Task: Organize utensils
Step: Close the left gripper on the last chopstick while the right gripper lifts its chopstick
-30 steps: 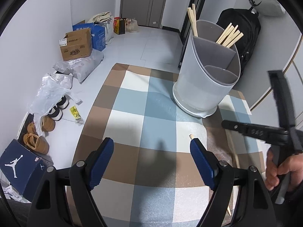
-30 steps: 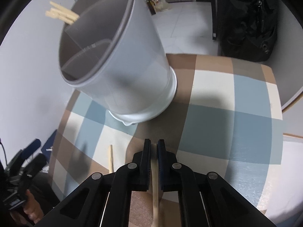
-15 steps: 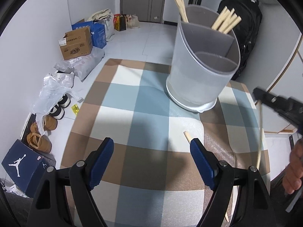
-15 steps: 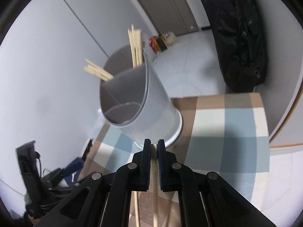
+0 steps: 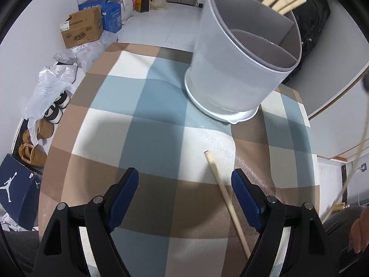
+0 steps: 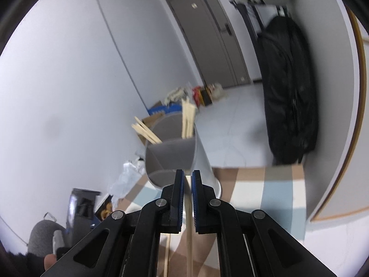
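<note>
Covering table: I see a checked cloth [image 5: 159, 124] in blue, brown and white.
Holder: grey divided utensil holder [image 5: 239, 69] stands upright on the cloth's far side, chopsticks in its two rear compartments.
Left tool [image 5: 184, 194]: I hold its blue pads wide apart above the cloth, nothing gripped.
Right tool [image 6: 188, 198]: clamped on a chopstick [image 6: 189, 237], lifted off the table.
Loose chopstick [image 5: 227, 202]: lies flat on the cloth, just inside my left tool's right pad.
</note>
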The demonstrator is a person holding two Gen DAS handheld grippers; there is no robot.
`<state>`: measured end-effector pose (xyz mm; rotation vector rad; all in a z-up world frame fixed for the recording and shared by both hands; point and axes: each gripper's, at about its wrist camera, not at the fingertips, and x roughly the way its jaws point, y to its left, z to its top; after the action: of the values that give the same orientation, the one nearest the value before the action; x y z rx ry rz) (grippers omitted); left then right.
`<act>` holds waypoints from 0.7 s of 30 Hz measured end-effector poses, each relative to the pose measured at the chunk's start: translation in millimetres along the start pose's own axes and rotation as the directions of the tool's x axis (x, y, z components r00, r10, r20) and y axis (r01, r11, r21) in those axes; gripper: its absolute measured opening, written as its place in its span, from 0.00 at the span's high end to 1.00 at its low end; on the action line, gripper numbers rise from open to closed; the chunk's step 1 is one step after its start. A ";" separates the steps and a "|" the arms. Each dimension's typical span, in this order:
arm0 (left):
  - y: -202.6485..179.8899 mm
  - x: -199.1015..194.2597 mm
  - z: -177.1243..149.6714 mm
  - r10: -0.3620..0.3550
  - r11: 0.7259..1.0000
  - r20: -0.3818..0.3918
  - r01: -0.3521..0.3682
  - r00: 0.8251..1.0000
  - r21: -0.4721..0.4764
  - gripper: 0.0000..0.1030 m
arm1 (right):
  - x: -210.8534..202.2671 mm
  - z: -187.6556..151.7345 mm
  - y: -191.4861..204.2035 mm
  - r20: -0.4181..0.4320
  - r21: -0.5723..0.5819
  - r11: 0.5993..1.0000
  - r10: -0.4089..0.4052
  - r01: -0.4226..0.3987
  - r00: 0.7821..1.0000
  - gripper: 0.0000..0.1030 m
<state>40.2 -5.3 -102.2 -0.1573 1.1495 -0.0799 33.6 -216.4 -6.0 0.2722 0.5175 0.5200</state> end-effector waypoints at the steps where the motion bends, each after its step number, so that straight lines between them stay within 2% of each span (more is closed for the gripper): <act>1: -3.3 1.3 1.6 0.002 1.000 -0.005 -0.002 1.000 0.003 0.23 | -3.2 1.1 -0.1 0.013 0.000 1.000 0.003 -0.003 1.000 0.94; 6: -12.1 16.0 8.3 -0.006 1.000 -0.078 0.006 0.997 -0.006 0.31 | -14.2 8.0 -5.0 0.059 0.024 1.000 0.013 -0.015 0.998 0.94; 8: -13.4 23.2 10.5 0.004 1.000 -0.117 -0.005 0.993 -0.012 0.45 | -16.9 9.2 -9.5 0.071 0.044 0.999 0.018 -0.021 0.997 0.94; 9: -14.7 25.7 11.2 -0.004 1.000 -0.131 0.003 0.991 -0.014 0.45 | -18.5 9.7 -10.8 0.076 0.050 0.999 0.018 -0.022 0.997 0.94; 12: -19.6 26.9 13.0 0.034 0.999 -0.143 -0.033 0.989 0.010 0.49 | -23.2 11.8 -13.2 0.092 0.055 0.998 0.019 -0.024 0.996 0.94; 15: -21.4 28.1 15.3 0.053 0.999 -0.158 -0.053 0.986 0.006 0.58 | -27.5 13.0 -14.6 0.106 0.056 0.998 0.022 -0.028 0.994 0.94; 18: -21.0 29.0 19.1 0.049 0.999 -0.175 -0.052 0.983 -0.012 0.76 | -31.9 14.1 -14.1 0.114 0.060 0.998 0.019 -0.026 0.993 0.94; 19: -19.9 30.1 20.9 0.033 0.999 -0.184 -0.038 0.982 -0.024 0.88 | -33.0 14.4 -14.4 0.115 0.063 0.998 0.020 -0.028 0.993 0.94; 21: -17.5 31.9 23.0 0.026 0.998 -0.189 -0.035 0.982 -0.047 0.93 | -34.3 14.4 -14.3 0.119 0.067 0.997 0.017 -0.025 0.993 0.94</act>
<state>74.5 -25.2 -118.9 -0.1797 1.3434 -0.0390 21.5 -248.5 14.4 0.3715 0.4181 0.5042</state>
